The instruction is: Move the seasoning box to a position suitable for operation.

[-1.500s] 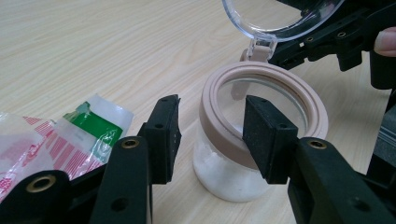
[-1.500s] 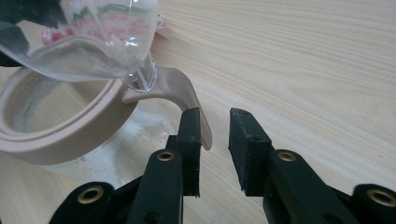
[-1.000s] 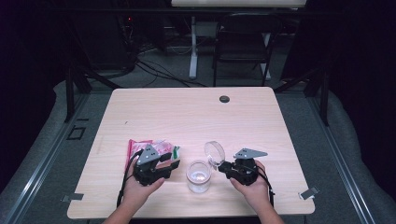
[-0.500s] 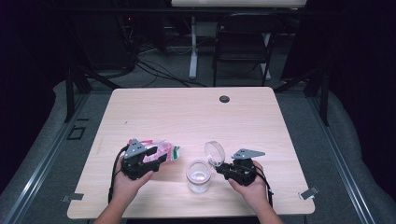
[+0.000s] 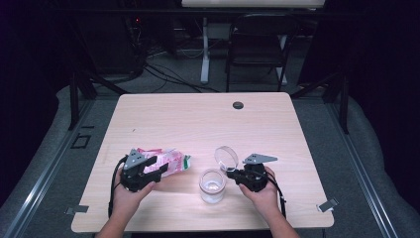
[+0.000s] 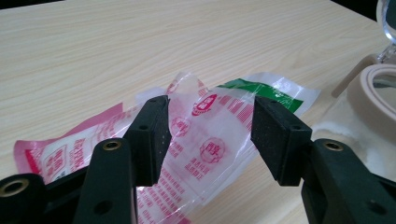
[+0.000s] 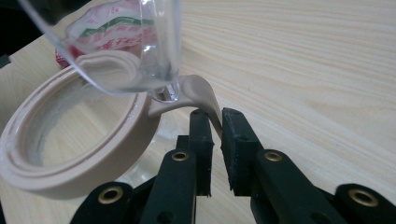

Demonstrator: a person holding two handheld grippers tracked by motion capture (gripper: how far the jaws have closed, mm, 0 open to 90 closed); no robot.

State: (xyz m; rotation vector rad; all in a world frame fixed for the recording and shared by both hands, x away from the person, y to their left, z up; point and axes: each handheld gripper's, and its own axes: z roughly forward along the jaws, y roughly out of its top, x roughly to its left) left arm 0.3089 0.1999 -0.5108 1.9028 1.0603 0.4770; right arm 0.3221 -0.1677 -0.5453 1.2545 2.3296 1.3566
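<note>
Jar point(image 5: 212, 186) near the tabletop's point(image 5: 208, 124) front edge, lid point(image 5: 227, 157) tipped open.
From above, your left gripper point(image 5: 159, 168) sits over the plastic bag point(image 5: 171, 161), and your right gripper point(image 5: 233, 173) meets the jar. Your left gripper view shows jaws spread above the bag point(image 6: 205, 140). Your right gripper view shows jaws pinching the jar's beige tab point(image 7: 205, 95) beside its rim point(image 7: 70, 154).

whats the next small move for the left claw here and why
Probably close the left claw on the plastic packet. Its jaws stand open on either side of the packet's raised film, not yet pinching it. The right claw is shut on the tab of the jar, whose clear lid is tipped open, so the jar looks ready for filling.
</note>
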